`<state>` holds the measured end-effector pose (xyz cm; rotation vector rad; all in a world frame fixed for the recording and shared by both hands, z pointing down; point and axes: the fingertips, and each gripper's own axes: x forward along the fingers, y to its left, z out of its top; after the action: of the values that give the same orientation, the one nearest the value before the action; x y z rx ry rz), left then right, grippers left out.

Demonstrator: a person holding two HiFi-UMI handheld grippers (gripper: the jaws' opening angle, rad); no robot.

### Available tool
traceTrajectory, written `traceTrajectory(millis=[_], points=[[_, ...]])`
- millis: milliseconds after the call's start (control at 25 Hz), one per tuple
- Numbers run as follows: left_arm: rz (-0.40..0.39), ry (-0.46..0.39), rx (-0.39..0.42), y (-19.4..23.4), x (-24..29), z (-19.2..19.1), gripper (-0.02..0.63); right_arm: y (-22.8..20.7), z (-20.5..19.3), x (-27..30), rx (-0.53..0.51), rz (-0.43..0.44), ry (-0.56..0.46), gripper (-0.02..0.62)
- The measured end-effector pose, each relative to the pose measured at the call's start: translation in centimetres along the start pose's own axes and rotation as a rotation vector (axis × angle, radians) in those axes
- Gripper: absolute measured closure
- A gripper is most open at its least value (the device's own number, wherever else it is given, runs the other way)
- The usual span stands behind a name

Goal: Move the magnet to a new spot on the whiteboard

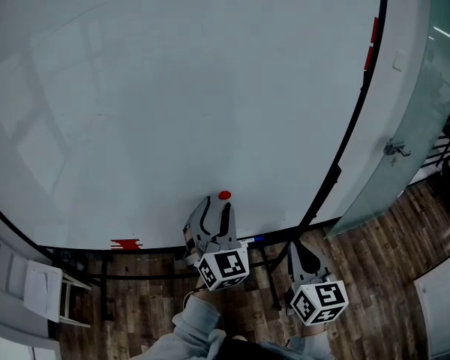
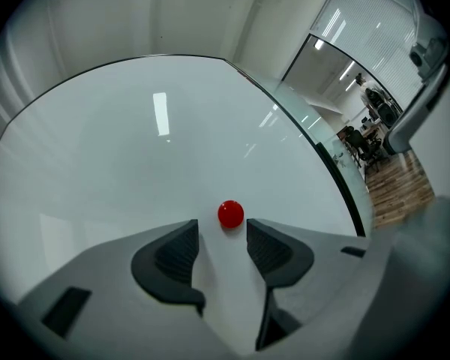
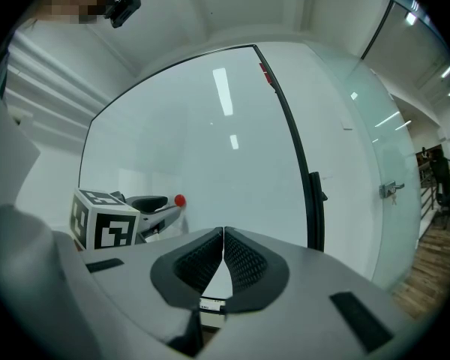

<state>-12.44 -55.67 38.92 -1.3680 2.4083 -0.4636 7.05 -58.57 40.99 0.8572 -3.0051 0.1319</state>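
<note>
Low at the whiteboard point(image 1: 172, 88), left claw point(image 2: 223, 232) aims at the magnet point(image 2: 231, 214), jaws apart.

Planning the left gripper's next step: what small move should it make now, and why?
Probably ease the left gripper forward toward the whiteboard: its jaws stand open, and the red magnet sits just beyond their tips, not yet between them.

Head view: high, looking steeply down onto whiteboard point(image 1: 172, 88). Left gripper view: close to board, facing it along left tool point(image 2: 223, 235). Right gripper view: farther back, off to the right, facing board; catches left tool too. All three share red magnet point(image 1: 224, 195).
</note>
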Motion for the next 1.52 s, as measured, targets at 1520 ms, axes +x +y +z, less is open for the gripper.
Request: traceTrajectory(millis=[1520], points=[[0.128, 0.237, -0.250, 14.5, -14.7, -11.7, 0.470, 13.5, -2.1, 4.0, 0.033, 0.254, 0.036, 0.568]])
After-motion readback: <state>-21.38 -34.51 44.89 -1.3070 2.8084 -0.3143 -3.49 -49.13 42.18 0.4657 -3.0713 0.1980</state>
